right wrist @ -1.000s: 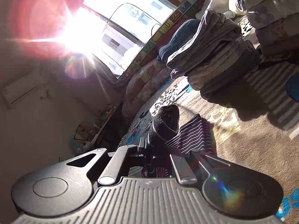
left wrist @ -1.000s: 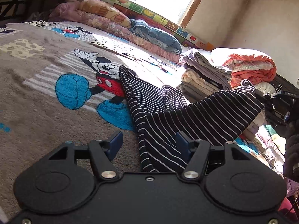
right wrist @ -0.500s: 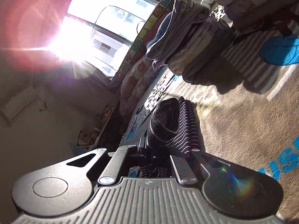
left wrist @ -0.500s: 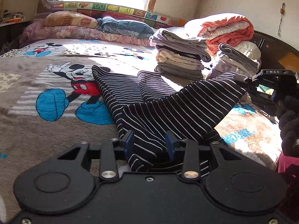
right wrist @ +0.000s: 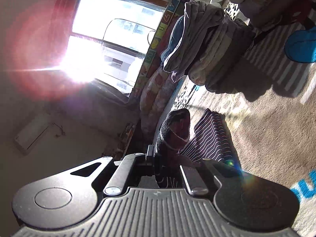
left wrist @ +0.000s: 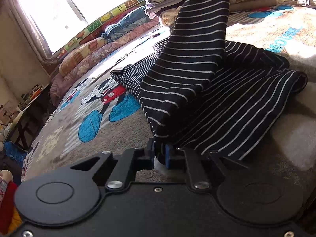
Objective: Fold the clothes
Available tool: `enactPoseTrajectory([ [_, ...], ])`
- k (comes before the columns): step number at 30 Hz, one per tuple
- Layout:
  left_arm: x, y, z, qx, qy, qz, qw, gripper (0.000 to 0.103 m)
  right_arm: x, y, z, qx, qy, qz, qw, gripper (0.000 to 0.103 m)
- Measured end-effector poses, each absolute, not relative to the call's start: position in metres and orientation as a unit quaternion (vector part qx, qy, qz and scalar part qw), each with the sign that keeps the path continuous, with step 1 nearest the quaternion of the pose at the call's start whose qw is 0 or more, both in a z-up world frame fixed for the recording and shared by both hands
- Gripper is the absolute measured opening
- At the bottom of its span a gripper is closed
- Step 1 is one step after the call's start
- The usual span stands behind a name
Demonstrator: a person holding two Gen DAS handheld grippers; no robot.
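A black garment with thin white stripes (left wrist: 207, 79) lies on the cartoon-print blanket (left wrist: 69, 138). One part of it is lifted and stretches up toward the top of the left wrist view. My left gripper (left wrist: 159, 155) is shut on the lower corner of that lifted fold. In the right wrist view my right gripper (right wrist: 165, 164) is shut on a bunched edge of the striped garment (right wrist: 209, 138), which rises between the fingers and partly hides them.
Stacks of folded clothes (right wrist: 213, 45) stand on the blanket beyond the garment. Rolled quilts and pillows (left wrist: 94, 55) line the wall under the bright window (left wrist: 69, 9). A dark table with clutter (left wrist: 25, 106) is at the left of the bed.
My left gripper went from open to shut on the striped garment's corner and lifted it. The right gripper kept its hold and moved the fabric up and over.
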State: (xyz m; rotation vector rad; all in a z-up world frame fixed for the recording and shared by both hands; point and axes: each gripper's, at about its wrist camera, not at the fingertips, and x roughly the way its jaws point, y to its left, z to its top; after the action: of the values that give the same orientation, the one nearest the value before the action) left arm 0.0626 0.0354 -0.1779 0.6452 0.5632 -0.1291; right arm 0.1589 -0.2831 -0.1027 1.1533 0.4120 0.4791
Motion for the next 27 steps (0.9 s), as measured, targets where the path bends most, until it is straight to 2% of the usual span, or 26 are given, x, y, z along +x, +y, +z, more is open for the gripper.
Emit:
enactPoseTrajectory([
  [6, 0.061, 0.029, -0.187, 0.358, 0.268, -0.053, 0.893, 0.007, 0.147, -0.29, -0.099, 0.504, 0.198, 0.219, 0.811, 0.007],
  [11, 0.061, 0.026, -0.192, 0.384, 0.264, -0.049, 0.884, 0.005, 0.135, -0.306, -0.147, 0.484, 0.239, 0.157, 0.827, 0.007],
  [18, 0.062, 0.023, -0.197, 0.405, 0.261, -0.047, 0.875, 0.002, 0.106, -0.318, -0.182, 0.504, 0.222, 0.142, 0.823, 0.007],
  [23, 0.059, 0.022, -0.193, 0.403, 0.261, -0.058, 0.875, 0.002, 0.122, -0.322, -0.213, 0.502, 0.251, 0.125, 0.818, 0.007],
  [27, 0.052, 0.036, -0.167, 0.342, 0.292, -0.099, 0.888, 0.006, 0.126, -0.325, -0.227, 0.509, 0.245, 0.139, 0.814, 0.007],
])
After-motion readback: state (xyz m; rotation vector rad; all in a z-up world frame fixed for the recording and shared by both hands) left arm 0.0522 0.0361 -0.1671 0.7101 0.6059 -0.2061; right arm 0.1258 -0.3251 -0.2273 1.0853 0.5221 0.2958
